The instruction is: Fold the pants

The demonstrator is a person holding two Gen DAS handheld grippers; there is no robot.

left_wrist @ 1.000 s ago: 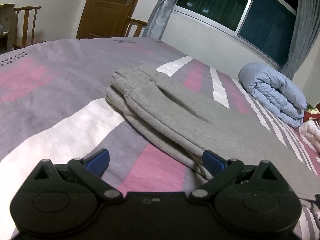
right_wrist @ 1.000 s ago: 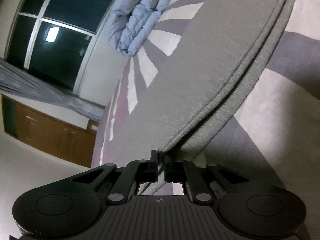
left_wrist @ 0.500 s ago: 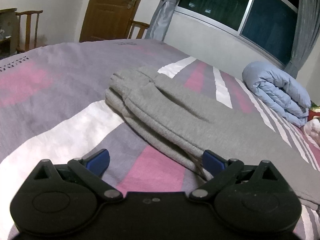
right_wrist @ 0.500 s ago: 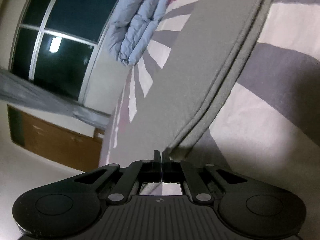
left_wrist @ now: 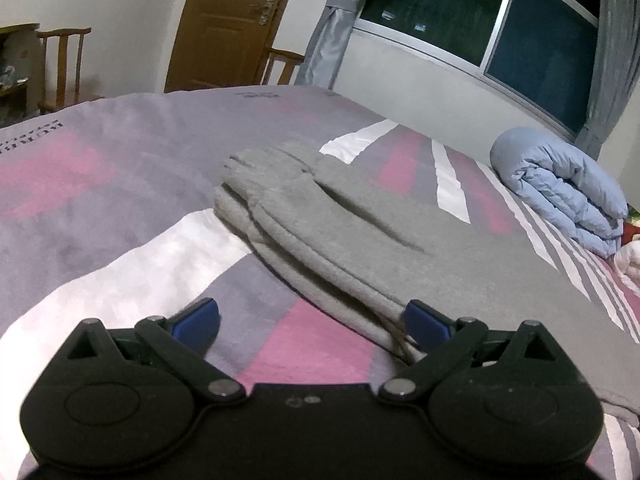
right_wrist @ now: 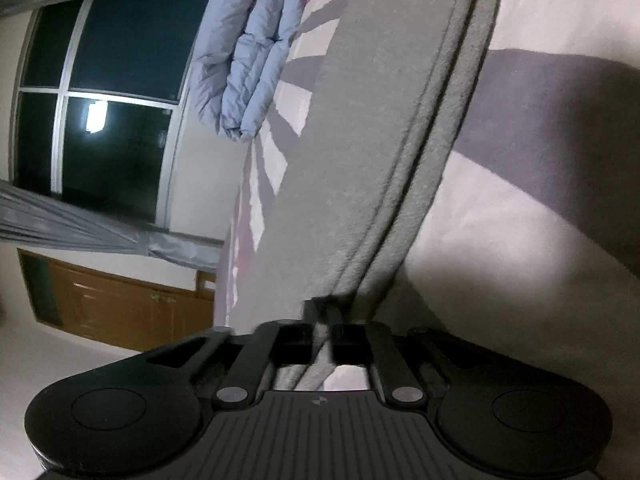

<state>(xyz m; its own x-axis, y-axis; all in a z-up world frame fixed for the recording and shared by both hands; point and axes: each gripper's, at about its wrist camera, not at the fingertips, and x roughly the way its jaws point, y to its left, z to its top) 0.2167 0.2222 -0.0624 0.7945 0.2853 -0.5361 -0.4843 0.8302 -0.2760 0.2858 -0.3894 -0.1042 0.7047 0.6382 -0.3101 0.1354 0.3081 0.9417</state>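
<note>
Grey fleece pants (left_wrist: 360,240), folded lengthwise into a long band, lying flat across a bedspread of pink, white and mauve-grey blocks (left_wrist: 100,184). Waistband end bunched toward the far middle of the left wrist view; legs running off toward the lower right. Left gripper, black with blue pads (left_wrist: 312,320), low over the bedspread at the near long edge of the pants, jaws spread wide, nothing pinched. Right-hand blue pad (left_wrist: 426,320) just at the doubled fabric edge, possibly touching it; hard to say at this angle. Left-hand pad over bare pink and mauve cloth. Right gripper, all black (right_wrist: 322,316), seen in a strongly rolled view, sitting at the stacked hem edges of the pants (right_wrist: 380,140). Jaws opening at this moment, a narrow gap between the fingers (right_wrist: 310,312), a strip of grey fabric passing through that gap, pads apparently no longer pressing on it. Layered edges of the pants running away from the right gripper as parallel ridges. Rolled pale blue quilted duvet (left_wrist: 560,188) at the far side of the bed, well apart from the pants. Dark window with grey curtains (left_wrist: 472,12) behind it, a brown wooden door (left_wrist: 228,20) and wooden chairs (left_wrist: 68,68) beyond the bed.
</note>
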